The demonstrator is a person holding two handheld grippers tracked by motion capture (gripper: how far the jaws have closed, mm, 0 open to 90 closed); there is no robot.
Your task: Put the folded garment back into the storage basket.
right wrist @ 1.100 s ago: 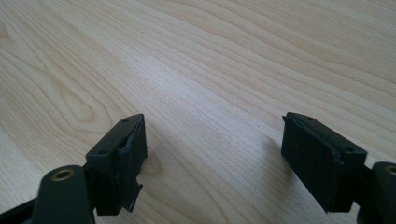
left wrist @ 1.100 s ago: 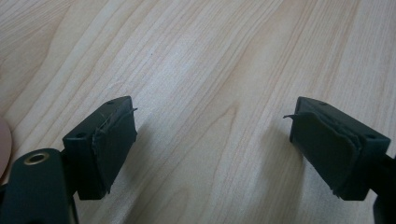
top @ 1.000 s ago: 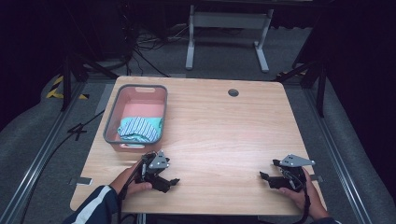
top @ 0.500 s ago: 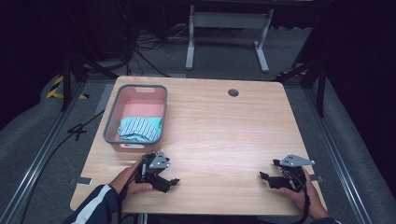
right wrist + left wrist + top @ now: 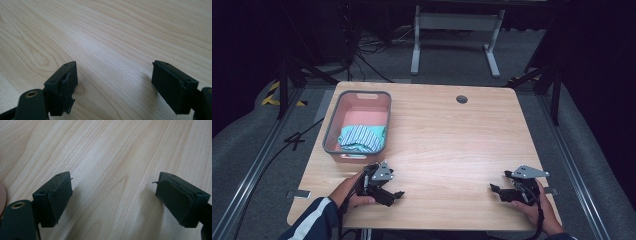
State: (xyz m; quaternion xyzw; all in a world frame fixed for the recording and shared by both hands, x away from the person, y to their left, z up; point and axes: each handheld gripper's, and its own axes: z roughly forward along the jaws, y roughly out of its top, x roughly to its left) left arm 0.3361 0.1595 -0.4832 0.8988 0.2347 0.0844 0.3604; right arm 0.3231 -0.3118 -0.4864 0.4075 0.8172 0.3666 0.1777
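A pink basin with a grey rim [image 5: 330,131] stands at the table's left side, and a blue-and-white striped cloth [image 5: 360,138] lies bunched in its near half. My left gripper [image 5: 398,195] rests low on the wood near the front edge, just below the basin, held by a hand in a striped sleeve. Its jaws stand wide apart in the left gripper view [image 5: 113,195], with bare wood between them. My right gripper [image 5: 493,188] sits near the front right corner, also open [image 5: 113,83] and empty.
The wooden table [image 5: 447,145] has a round cable hole [image 5: 461,99] at the back. Metal rails run along the floor on both sides, and a grey stand [image 5: 455,25] is behind the table. Cables lie on the floor at the left.
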